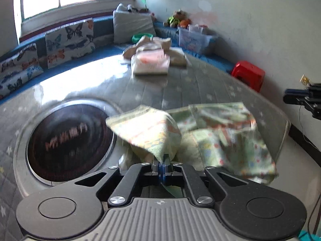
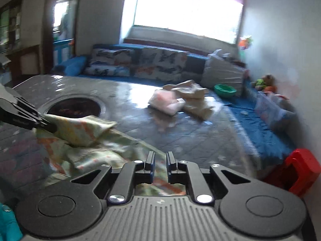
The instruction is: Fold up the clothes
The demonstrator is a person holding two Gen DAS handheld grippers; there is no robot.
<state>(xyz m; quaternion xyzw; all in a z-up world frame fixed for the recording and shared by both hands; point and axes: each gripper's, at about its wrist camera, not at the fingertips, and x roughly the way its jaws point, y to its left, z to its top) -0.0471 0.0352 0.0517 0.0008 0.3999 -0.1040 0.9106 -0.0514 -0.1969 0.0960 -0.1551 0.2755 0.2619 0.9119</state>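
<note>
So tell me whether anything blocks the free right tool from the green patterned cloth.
Nothing visible does. The right tool, jaws slightly apart and empty, hangs directly over the green patterned cloth. The left tool pinches a fold of it, off to the side.

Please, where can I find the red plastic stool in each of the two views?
Left wrist view: red stool at right, against the wall, beyond the table's far edge.
Right wrist view: red stool at lower right, by the wall.
Shared landmark: the pink folded clothes on the table.
</note>
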